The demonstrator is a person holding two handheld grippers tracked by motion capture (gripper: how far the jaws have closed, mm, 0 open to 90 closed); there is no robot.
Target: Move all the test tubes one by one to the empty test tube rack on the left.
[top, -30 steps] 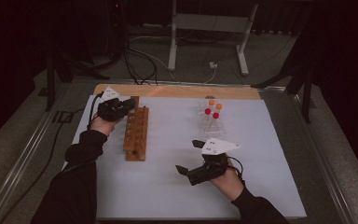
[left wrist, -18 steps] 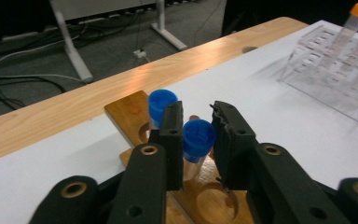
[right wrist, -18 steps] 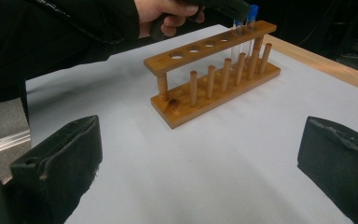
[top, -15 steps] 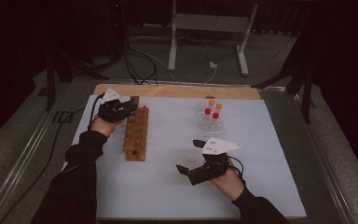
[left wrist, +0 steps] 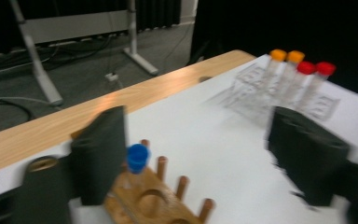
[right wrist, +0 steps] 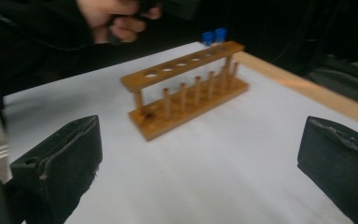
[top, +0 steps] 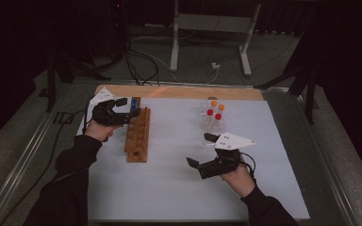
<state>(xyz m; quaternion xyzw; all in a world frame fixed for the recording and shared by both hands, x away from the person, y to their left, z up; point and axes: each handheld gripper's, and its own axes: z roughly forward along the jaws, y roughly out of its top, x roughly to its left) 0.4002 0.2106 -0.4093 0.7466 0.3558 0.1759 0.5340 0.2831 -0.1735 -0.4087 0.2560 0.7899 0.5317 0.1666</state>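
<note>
1. Just now: left gripper (top: 122,109) jaws opening out from near shut, spread wide at the far end of the brown wooden tube rack (top: 137,135); a second back, clamped low at that same end, since pulled slightly up and off.
2. Blue-capped clear plastic tube (left wrist: 136,161) left standing upright in the rack's end hole, loosely between the jaws in the left gripper view, pads not pressing on it. Nothing held.
3. Second blue cap (right wrist: 208,37) just beside the first at the rack's far end, seen from the right gripper view. Remaining holes along the rack look empty.
4. Likely meaning: one tube delivered and released; next fetch probably from the clear plastic stand (top: 213,120) with two orange-capped and two red-capped tubes (top: 215,109), well to the right of the rack.
5. Right gripper (top: 201,151) hovering low, near side and right of the rack, jaws wide apart, empty, pointed back toward the rack; hand barely shifted over the second.
6. Surface: white sheet (top: 169,188) under the rack, pale wooden board edge (top: 184,92) just beyond the rack's far end, metal rail framing the table (top: 28,155) to the rack's left.
7. Room: dim, dark curtains, grey floor behind the rack with a white metal stand frame (top: 207,28) and loose cables (top: 141,61).
</note>
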